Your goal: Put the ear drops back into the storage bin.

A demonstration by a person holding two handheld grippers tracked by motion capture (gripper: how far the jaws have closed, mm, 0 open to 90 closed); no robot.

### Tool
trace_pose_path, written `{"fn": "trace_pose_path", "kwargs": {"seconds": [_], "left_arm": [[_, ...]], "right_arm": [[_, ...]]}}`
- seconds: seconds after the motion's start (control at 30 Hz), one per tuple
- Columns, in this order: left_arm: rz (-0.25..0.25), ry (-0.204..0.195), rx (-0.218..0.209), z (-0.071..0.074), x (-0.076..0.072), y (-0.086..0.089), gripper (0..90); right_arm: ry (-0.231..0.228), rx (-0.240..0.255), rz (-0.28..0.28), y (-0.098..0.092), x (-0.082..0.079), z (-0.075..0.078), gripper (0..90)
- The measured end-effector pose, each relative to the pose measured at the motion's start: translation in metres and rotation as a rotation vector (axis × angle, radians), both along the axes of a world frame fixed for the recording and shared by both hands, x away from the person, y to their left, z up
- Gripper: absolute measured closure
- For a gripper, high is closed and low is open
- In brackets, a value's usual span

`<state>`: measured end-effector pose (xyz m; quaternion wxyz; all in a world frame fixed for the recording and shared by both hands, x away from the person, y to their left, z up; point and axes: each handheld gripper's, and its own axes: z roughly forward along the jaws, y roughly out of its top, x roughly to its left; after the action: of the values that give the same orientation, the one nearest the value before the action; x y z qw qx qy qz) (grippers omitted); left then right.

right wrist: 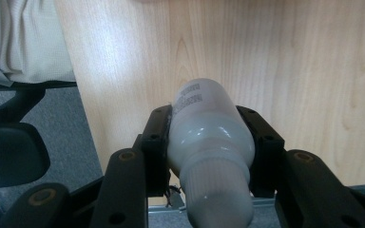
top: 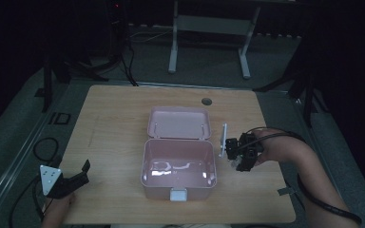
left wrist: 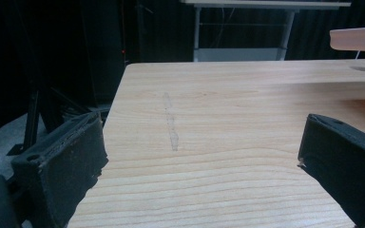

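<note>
A pink box (top: 158, 189) stands open at the middle of the wooden table (top: 114, 133), its lid (top: 179, 122) laid back away from me. To the box's right a hand holds my right gripper (top: 237, 153). In the right gripper view that gripper (right wrist: 203, 116) is shut on a white bottle (right wrist: 209, 137), whose printed label end points away over the table's edge. My left gripper (top: 81, 175) rests at the table's near left corner. Its jaws stand wide apart in the left gripper view, and the gripper (left wrist: 199, 147) holds nothing. The lid's edge (left wrist: 356, 38) shows at the upper right there.
A round cable hole (top: 206, 101) sits near the table's far edge. Behind the table stands a white desk frame (top: 173, 42). Cables (top: 45, 147) lie on the floor at the left. Light cloth (right wrist: 24, 42) and a dark rounded shape (right wrist: 9, 152) lie beyond the table edge.
</note>
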<state>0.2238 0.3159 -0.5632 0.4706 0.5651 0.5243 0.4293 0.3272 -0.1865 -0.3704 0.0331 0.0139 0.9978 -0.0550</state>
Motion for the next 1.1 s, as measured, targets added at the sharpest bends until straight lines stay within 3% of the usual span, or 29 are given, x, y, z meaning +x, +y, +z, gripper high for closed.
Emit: {"fn": "trace_pose_path", "kwargs": {"seconds": [0.3, 0.53, 0.7, 1.1], "left_arm": [[-0.001, 0.002, -0.001, 0.0, 0.0, 0.0, 2.0], [0.0, 0.002, -0.001, 0.0, 0.0, 0.0, 2.0], [-0.001, 0.001, -0.002, 0.0, 0.0, 0.0, 2.0], [-0.003, 0.001, -0.004, 0.0, 0.0, 0.001, 2.0]], "right_arm": [[-0.026, 0.008, 0.006, 0.021, -0.002, 0.026, 59.5], [-0.032, 0.017, 0.033, 0.038, -0.005, 0.032, 59.5], [-0.026, 0.05, 0.075, 0.054, -0.007, 0.037, 59.5], [-0.009, 0.048, 0.123, 0.091, -0.006, 0.036, 59.5]]}}
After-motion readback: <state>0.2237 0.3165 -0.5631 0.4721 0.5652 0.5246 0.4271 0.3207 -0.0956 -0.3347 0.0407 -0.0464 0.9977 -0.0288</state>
